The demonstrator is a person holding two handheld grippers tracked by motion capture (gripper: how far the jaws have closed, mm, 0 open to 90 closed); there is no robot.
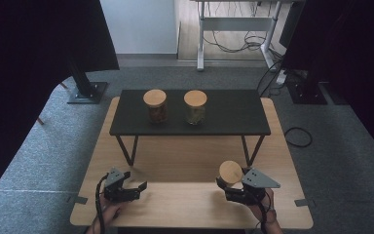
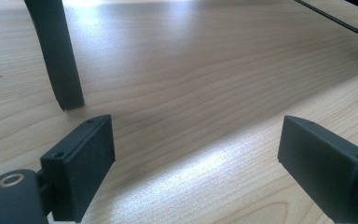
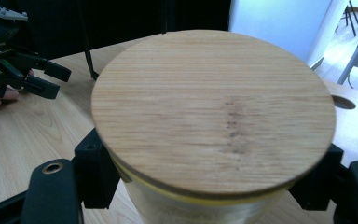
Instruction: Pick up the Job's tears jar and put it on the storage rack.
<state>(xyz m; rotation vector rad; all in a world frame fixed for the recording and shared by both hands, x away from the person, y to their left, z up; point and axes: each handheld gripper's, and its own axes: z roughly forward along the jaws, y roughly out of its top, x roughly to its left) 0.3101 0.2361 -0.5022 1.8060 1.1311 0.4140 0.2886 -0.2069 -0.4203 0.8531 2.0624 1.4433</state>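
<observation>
Right tongs point(image 1: 229, 187) clamped on third bamboo-lidded glass jar point(image 3: 213, 112), held at near right of desk point(image 1: 185, 156). Two matching jars point(image 1: 155, 105) point(image 1: 195, 106) already on black shelf point(image 1: 233, 114). Left tongs point(image 2: 193, 154) wide open, empty, low over desk. Judged left: set third jar beside them.

The left gripper point(image 1: 135, 187) sits low at the near left, held from below by the person's left hand point(image 1: 111, 210), with a black cable running back along the forearm. Its two black fingers point(image 2: 81, 163) stand wide apart, with nothing between them, and point towards the right. The right gripper point(image 1: 227, 184) is at the near right, gripped by the right hand point(image 1: 265, 210), its grey three-cornered plate on top. Its fingers point(image 3: 94, 170) are closed in on both sides of a jar point(image 3: 200, 205) just under the lid, pressing its wall.
</observation>
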